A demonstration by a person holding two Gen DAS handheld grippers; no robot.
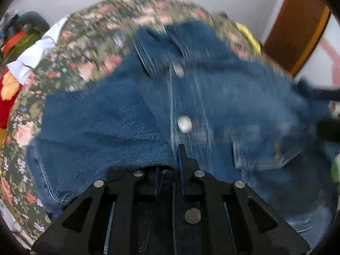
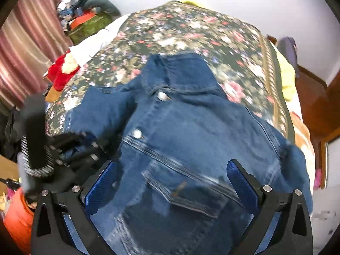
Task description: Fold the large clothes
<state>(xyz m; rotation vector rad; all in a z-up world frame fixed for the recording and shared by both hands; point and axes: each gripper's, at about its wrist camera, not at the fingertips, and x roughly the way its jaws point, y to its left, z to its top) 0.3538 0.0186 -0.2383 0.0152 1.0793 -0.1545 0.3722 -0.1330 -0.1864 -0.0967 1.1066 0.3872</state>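
Left wrist view: the left tool point(image 1: 169, 170) is pressed together, pinching a fold of a blue denim jacket point(image 1: 119, 119). The jacket lies front up on a bed under a floral bedspread point(image 1: 91, 42), its metal buttons point(image 1: 184, 123) in view.

Right wrist view: the right tool point(image 2: 172, 182) hangs spread wide above the jacket's chest pocket point(image 2: 189, 193), holding nothing. The collar point(image 2: 178, 72) points toward the far wall. Folding looks barely begun: one side is gathered, the rest remains.
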